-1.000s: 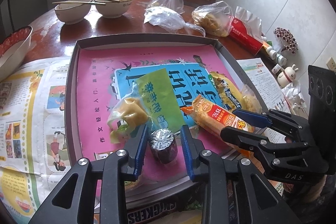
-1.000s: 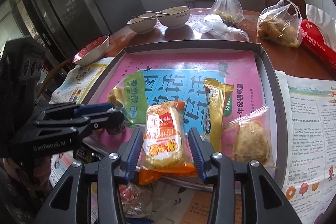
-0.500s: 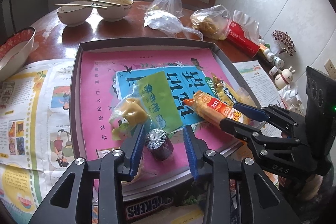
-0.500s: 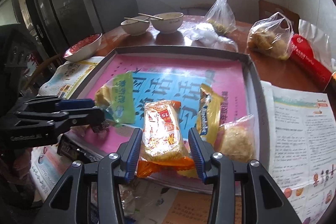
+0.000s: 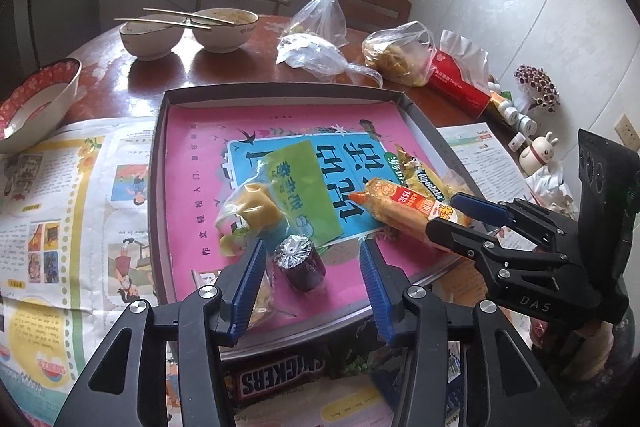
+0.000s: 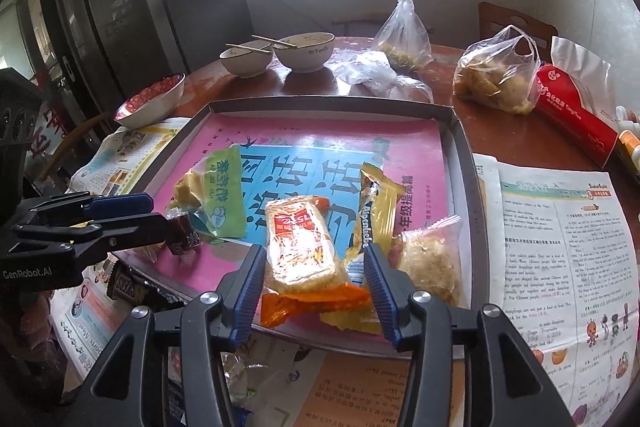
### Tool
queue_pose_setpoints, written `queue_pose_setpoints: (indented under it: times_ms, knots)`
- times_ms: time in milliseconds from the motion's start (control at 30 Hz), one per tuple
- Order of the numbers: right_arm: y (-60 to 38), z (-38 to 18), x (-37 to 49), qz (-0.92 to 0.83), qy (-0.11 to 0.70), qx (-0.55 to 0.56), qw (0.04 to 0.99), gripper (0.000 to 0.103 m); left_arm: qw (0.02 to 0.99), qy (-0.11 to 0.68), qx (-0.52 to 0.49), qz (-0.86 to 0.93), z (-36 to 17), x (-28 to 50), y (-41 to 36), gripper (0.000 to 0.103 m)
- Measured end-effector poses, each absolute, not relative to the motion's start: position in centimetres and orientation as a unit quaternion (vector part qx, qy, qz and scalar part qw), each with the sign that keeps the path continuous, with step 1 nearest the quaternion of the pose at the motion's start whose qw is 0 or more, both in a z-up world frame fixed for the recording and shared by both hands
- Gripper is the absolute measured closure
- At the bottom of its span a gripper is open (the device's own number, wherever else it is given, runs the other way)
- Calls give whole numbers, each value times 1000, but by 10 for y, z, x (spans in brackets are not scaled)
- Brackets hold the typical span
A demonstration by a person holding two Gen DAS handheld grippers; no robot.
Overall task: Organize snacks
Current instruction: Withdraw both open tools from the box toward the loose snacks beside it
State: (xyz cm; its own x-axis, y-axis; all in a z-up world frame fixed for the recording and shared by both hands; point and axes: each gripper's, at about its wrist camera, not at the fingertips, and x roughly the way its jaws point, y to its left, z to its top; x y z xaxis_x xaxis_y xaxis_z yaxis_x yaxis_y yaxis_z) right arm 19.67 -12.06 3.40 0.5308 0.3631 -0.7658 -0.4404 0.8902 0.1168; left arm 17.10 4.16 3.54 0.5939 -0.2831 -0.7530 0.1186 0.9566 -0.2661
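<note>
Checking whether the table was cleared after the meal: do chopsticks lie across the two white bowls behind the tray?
Yes, chopsticks rest across the rims of the two white bowls on the wooden table behind the tray.

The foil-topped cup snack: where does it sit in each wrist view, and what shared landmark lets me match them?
Left wrist: foil-topped cup low centre, between the opening jaws of the left gripper, untouched.
Right wrist: cup at left, just past the left gripper's tips.
Shared landmark: green packet right behind it.
</note>
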Motion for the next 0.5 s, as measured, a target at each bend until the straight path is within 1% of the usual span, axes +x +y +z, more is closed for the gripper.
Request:
queue_pose_setpoints:
  times_ms: [200,500]
  knots:
    - [-128,39,190,235,421,-40,875,51,894,424,-99,-109,41,162,46,48]
    - [-133,41,181,239,419,-28,875,49,897,415,-100,-112,47,152,44,47]
